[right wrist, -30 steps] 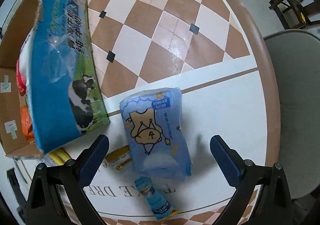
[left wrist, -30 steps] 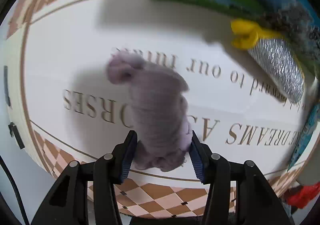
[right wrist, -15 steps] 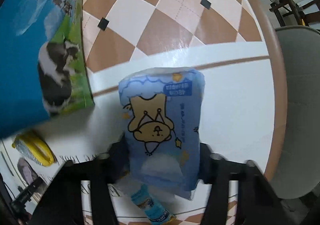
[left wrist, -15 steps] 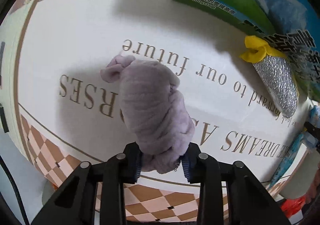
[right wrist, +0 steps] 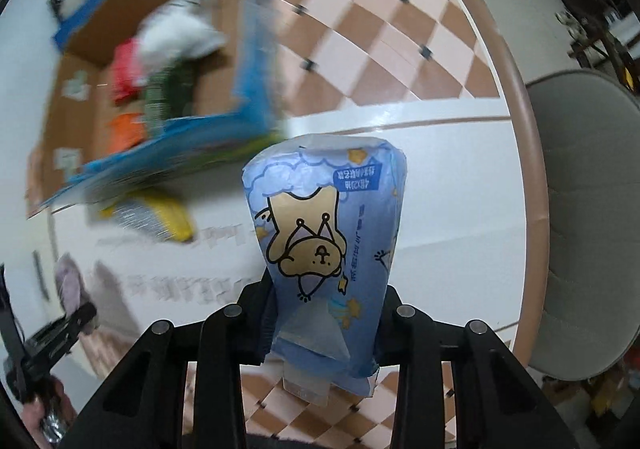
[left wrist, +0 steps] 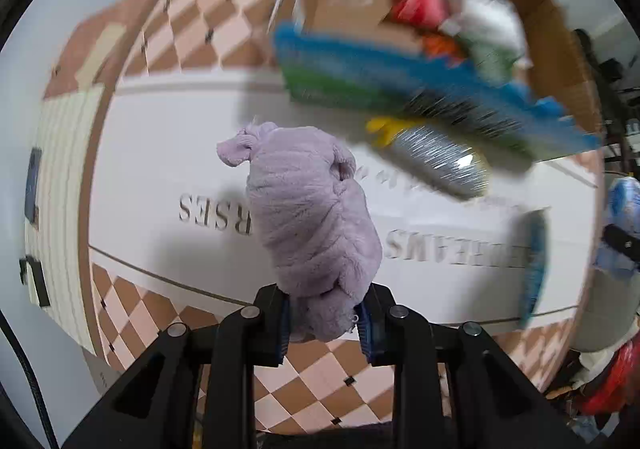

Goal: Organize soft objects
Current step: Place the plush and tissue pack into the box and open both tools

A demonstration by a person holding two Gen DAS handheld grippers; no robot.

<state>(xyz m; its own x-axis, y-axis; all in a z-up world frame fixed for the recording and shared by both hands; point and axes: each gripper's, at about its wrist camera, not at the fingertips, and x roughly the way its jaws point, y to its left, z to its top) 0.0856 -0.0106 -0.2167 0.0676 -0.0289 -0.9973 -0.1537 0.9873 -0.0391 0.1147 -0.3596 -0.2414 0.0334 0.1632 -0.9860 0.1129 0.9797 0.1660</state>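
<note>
My left gripper (left wrist: 325, 323) is shut on a lilac plush cloth (left wrist: 308, 217) and holds it above the round table (left wrist: 160, 153). My right gripper (right wrist: 324, 321) is shut on a blue tissue pack with a bear print (right wrist: 326, 237), lifted off the table. The tissue pack also shows at the right edge of the left wrist view (left wrist: 624, 209). The plush and left gripper show at the lower left of the right wrist view (right wrist: 70, 289). A cardboard box (left wrist: 556, 33) holding soft items stands at the table's far side, also in the right wrist view (right wrist: 72, 97).
A large blue and green milk-print bag (left wrist: 400, 77) leans against the box. A silver pouch with a yellow end (left wrist: 436, 157) lies under it. A thin blue sachet (left wrist: 534, 269) lies near the table's edge. A grey chair (right wrist: 580, 217) stands beside the table.
Both grippers closed on their objects and lifted them. The views tilted up, so the cardboard box has come into sight.
</note>
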